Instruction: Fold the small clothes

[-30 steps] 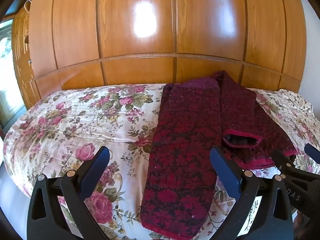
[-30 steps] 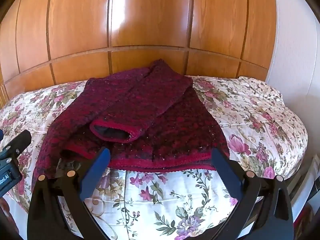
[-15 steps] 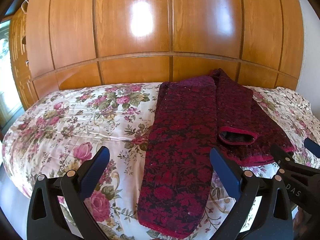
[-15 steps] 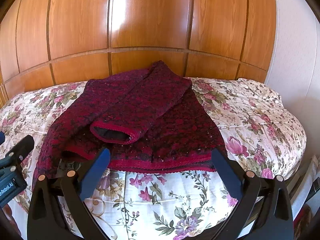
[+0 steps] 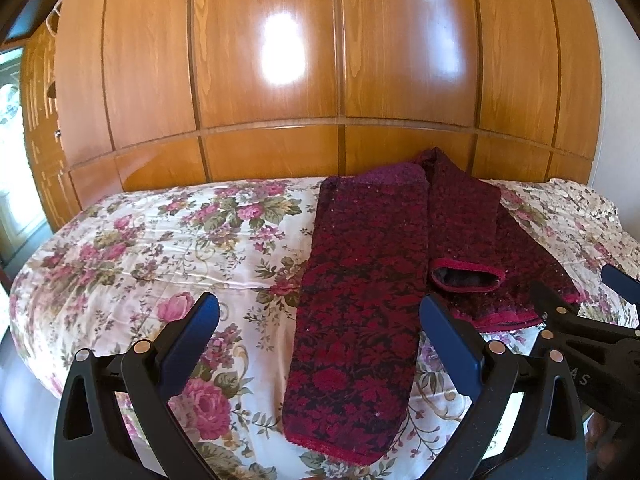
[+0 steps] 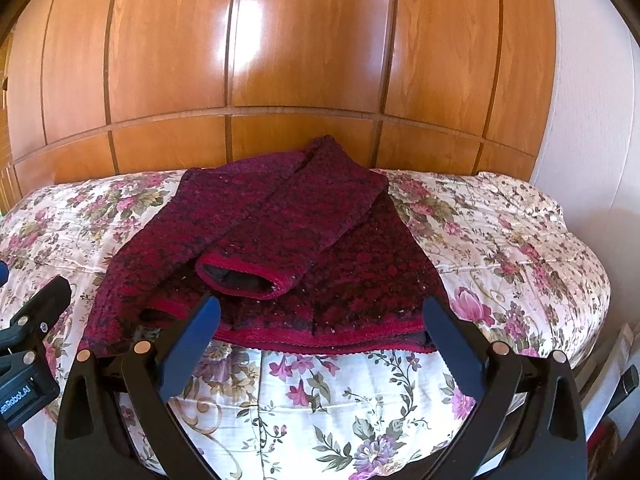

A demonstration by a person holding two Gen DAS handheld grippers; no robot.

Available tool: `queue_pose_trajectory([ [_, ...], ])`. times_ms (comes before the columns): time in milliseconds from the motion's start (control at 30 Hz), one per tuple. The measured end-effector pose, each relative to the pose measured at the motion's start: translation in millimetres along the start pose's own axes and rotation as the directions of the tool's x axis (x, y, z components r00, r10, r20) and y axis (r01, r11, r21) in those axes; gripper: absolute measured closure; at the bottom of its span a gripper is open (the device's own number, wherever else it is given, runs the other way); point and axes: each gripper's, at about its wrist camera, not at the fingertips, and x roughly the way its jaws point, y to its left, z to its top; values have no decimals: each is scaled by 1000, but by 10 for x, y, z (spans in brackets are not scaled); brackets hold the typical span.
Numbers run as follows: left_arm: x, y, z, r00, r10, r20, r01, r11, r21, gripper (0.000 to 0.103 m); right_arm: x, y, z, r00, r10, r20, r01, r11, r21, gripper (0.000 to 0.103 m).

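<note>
A dark red patterned knit garment (image 5: pixel 368 280) lies on the flowered bedspread (image 5: pixel 160 248). One long panel runs toward me and a sleeve with a red cuff (image 5: pixel 466 276) is folded across the body. The garment also shows in the right wrist view (image 6: pixel 304 240), its red hem toward me. My left gripper (image 5: pixel 320 332) is open and empty, held above the near end of the long panel. My right gripper (image 6: pixel 320 328) is open and empty, just before the hem. Each gripper shows at the edge of the other's view.
A tall wooden wardrobe wall (image 5: pixel 320 60) stands behind the bed. A white wall (image 6: pixel 592 80) is at the right. The bed's near edge falls away below both grippers. A window is at the far left of the left wrist view.
Both grippers have drawn back and risen slightly, so the garment sits a little lower and farther in each view. The garment has not moved. Both grippers stay open.
</note>
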Motion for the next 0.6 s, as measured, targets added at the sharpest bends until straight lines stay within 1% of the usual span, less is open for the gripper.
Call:
queue_pose_trajectory([
  [200, -104, 10, -1, 1000, -4, 26, 4, 1000, 0, 4, -130, 57, 22, 999, -1, 42, 2, 1000, -26, 2],
  [367, -118, -51, 11, 999, -22, 31, 22, 1000, 14, 4, -175, 32, 36, 998, -22, 60, 24, 999, -28, 2],
  [500, -52, -129, 1, 999, -36, 15, 36, 999, 32, 4, -139, -32, 3, 998, -47, 46, 48, 999, -17, 2],
  [600, 83, -190, -27, 999, -44, -19, 45, 997, 57, 4, -43, -103, -34, 998, -63, 20, 63, 998, -6, 2],
])
